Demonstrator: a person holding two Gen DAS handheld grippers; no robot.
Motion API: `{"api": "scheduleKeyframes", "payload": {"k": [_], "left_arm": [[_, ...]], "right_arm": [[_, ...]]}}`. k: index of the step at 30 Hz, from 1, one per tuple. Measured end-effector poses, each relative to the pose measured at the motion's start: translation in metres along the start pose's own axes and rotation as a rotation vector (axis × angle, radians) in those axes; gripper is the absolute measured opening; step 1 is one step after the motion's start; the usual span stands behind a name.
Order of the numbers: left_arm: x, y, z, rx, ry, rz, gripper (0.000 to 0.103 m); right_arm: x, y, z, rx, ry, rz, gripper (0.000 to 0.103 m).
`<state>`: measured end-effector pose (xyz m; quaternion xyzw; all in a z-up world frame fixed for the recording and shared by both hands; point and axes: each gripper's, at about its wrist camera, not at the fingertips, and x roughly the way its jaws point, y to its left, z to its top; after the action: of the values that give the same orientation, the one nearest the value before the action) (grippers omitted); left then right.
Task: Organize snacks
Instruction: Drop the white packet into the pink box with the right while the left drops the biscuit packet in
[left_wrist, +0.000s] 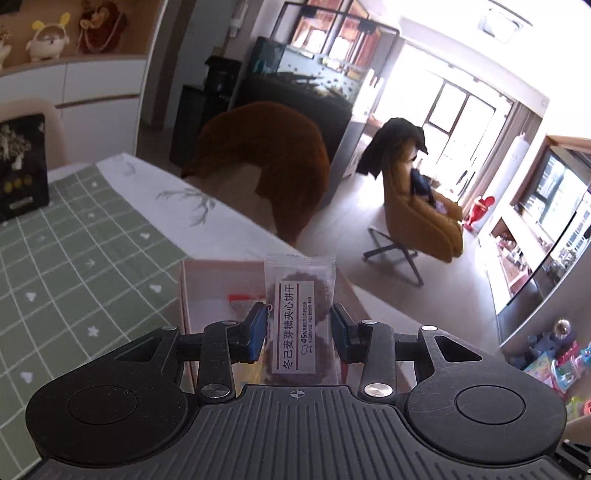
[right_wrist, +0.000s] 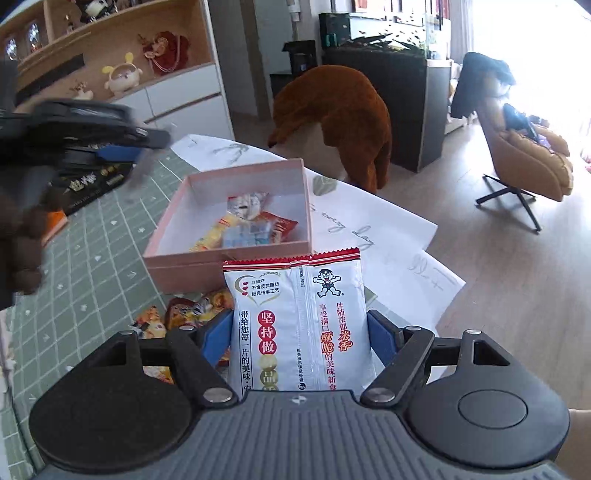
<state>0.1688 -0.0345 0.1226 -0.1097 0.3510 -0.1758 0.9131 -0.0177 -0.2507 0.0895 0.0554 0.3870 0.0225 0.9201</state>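
Green tablecloth (right_wrist: 92, 258) — pink box (right_wrist: 229, 254) holds snack packets (right_wrist: 247, 229); claws pinching biscuit pack (left_wrist: 299, 325), rice-cracker pack (right_wrist: 299, 325).

Two wrist fisheyes, forward-down along fingers (left_wrist: 258, 325), near shared pink box (right_wrist: 225, 258) (table edge).

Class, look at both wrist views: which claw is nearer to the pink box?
Left. The left claw, holding a biscuit packet, hangs right at the pink box, over its near wall. The right claw, gripping a rice cracker packet, sits back from the box's front wall.
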Motion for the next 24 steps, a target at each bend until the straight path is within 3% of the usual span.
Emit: {"api": "scheduleKeyframes", "payload": {"k": [2,4,9,17,20,24], "left_arm": [[0.025,0.012,-0.010,-0.030,0.054,-0.025,0.044],[0.028,0.022,-0.022,-0.052,0.039,-0.016,0.043],[-0.021,0.047,-0.044,-0.148,-0.014,-0.057,0.043],[-0.087,0.071,-0.112,-0.207,0.057,-0.007,0.043],[-0.093,0.086,-0.135,-0.243,0.130,0.049,0.043],[-0.104,0.103,-0.162,-0.303,0.184,0.070,0.043]], "right_arm": [[0.007,0.001,-0.001,0.002,0.022,-0.025,0.076],[0.014,-0.001,0.000,-0.002,0.043,-0.052,0.076],[0.031,0.003,0.014,-0.013,0.075,-0.071,0.076],[0.099,0.063,0.114,-0.104,-0.011,0.027,0.077],[0.145,0.083,0.150,-0.108,0.048,0.054,0.076],[0.180,0.082,0.166,-0.052,0.123,0.067,0.077]]}}
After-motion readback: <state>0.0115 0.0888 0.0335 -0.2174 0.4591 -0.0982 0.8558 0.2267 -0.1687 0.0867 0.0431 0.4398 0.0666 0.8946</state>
